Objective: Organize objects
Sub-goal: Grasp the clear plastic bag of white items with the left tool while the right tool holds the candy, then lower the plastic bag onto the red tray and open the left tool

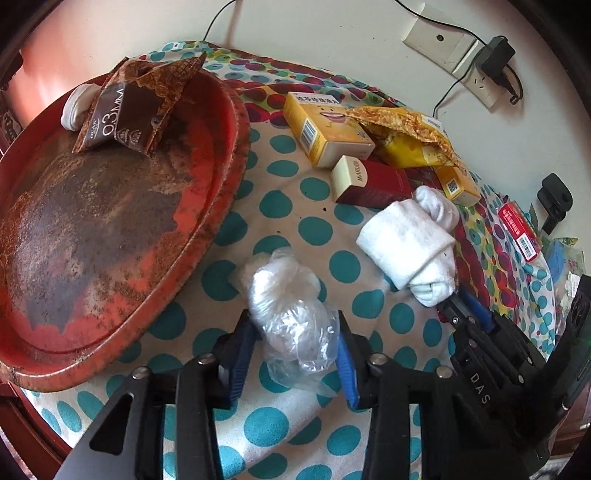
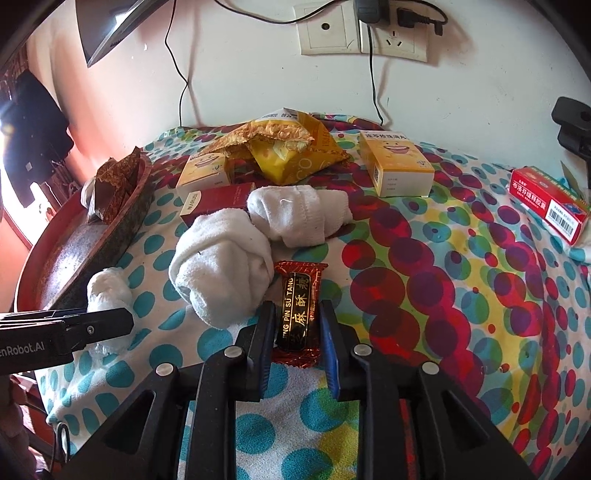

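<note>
My left gripper (image 1: 293, 332) is shut on a white bundle wrapped in clear plastic (image 1: 288, 295), which lies on the dotted cloth (image 1: 295, 229) just right of the worn red tray (image 1: 221, 206). In the tray lie a brown snack packet (image 1: 122, 114) and a rolled white sock (image 1: 75, 105). My right gripper (image 2: 297, 325) is shut on a red and black candy bar (image 2: 299, 295) resting on the cloth. Two rolled white socks (image 2: 221, 258) (image 2: 295, 214) lie just left of and behind the candy. The left gripper (image 2: 66, 328) shows at the left edge of the right wrist view.
Behind the socks lie a red box (image 2: 218, 203), yellow boxes (image 2: 399, 166) (image 2: 203, 170) and a yellow snack bag (image 2: 288, 147). A red medicine box (image 2: 550, 210) sits at the far right. Wall sockets with a charger and cables (image 2: 391, 33) are behind the table.
</note>
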`<state>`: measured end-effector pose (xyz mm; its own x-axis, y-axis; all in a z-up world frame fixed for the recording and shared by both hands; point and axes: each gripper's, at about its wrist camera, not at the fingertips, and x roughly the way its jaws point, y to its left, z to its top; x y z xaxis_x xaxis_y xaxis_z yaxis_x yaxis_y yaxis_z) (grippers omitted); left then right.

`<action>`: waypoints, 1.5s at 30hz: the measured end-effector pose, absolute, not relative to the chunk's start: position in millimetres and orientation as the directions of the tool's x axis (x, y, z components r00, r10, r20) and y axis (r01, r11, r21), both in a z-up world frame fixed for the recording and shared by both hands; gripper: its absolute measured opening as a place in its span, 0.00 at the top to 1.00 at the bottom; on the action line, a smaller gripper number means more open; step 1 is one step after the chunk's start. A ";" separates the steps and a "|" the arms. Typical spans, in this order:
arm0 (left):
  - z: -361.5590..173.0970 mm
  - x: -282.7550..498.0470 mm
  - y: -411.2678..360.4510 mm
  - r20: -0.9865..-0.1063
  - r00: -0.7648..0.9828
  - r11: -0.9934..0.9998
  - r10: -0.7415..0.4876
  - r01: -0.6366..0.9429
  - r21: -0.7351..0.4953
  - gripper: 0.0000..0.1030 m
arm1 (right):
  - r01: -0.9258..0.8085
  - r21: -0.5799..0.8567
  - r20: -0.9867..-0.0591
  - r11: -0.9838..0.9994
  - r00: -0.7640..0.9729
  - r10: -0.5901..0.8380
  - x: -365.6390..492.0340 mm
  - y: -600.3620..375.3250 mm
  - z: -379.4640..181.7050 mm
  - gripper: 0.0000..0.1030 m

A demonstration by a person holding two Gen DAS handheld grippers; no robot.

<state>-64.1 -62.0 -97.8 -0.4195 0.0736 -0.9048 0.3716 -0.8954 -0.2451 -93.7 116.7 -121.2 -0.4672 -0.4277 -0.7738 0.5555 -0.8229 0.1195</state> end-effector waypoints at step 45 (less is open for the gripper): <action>-4.6 -6.4 -165.7 -0.777 -0.615 -0.967 -0.135 0.252 -0.032 0.98 | 0.554 0.055 -0.781 -0.830 -0.494 -0.382 -92.6 113.3 -122.6 0.79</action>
